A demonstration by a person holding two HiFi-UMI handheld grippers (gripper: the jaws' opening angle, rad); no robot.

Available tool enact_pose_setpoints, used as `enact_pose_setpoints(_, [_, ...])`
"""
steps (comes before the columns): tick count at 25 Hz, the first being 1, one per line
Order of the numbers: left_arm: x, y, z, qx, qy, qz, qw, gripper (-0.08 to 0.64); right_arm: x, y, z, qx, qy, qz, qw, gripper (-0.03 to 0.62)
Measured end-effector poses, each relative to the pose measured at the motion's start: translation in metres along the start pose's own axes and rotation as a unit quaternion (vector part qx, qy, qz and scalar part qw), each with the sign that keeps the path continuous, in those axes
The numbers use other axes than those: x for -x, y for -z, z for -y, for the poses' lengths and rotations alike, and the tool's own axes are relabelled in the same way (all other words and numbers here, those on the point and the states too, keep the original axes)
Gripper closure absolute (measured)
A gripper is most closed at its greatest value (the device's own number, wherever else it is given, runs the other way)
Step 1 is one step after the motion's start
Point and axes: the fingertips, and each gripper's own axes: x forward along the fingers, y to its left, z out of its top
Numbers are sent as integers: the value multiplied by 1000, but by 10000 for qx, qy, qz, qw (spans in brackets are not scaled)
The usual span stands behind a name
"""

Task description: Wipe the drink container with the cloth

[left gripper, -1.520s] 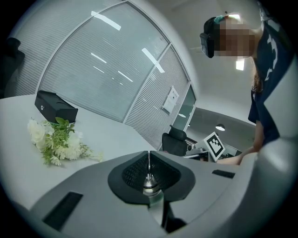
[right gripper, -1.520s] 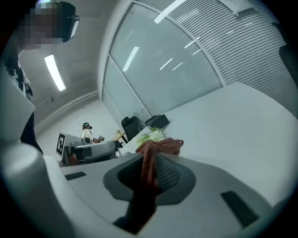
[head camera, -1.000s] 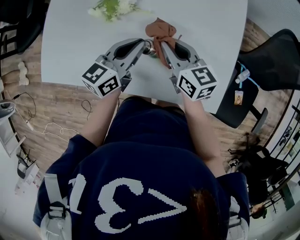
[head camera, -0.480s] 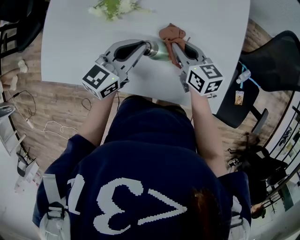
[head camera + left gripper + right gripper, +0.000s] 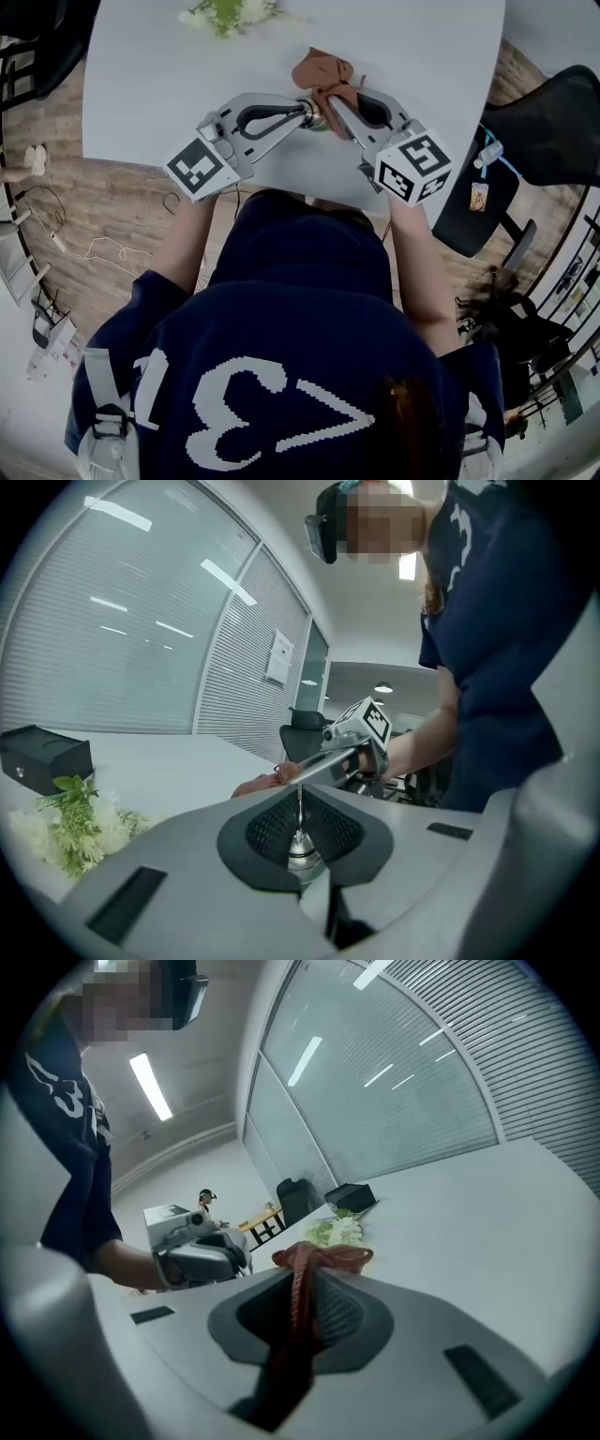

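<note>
1. Between the pads of the left gripper [image 5: 305,111] sits a small silvery metal part of the drink container [image 5: 317,119], pinched tight. The jaws stand almost fully together, with only that piece parting them.
2. Just past those fingertips, the head view shows the container as a sliver of green and metal. Most of its body is covered by the two grippers. Whether it rests on the white table [image 5: 141,84] or hangs above it cannot be told.
3. Right gripper [image 5: 330,98]: jaws closed on the cloth [image 5: 322,70], held slightly apart by the fabric. A twisted brown strand runs back between the pads, and the rest bunches in a loose wad just beyond the fingertips.
4. Tips of the two grippers come nearly nose to nose, converging on the container from either side. The cloth wad sits on the far side of the container from the person. Contact between the two cannot be confirmed.
5. Well beyond both sets of fingertips, at the table's far edge, lies a bunch of white flowers [image 5: 225,13] with green leaves.
6. Outward of the right gripper, off the table, stands a black office chair [image 5: 562,112].
</note>
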Motion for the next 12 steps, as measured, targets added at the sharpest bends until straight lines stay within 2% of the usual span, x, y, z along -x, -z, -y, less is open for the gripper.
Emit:
enact_pose_setpoints(4, [3,4,13,-84,307,-35,9995,534,12,34,35,-128,443,-279,9985,535])
enact_pose_setpoints(7, [5,6,18,-123,402,-43,9991,535,16,60,59,-307,690,-582,9954,535])
enact_pose_setpoints(9, [5,7,20,-132,439,-55,9989,535,16,63,62,-537,543,-578,9954,535])
enact_pose_setpoints(12, [5,9,25,-122,515,-105,9985,535,10,43,39,-826,-186,-348,9958,535])
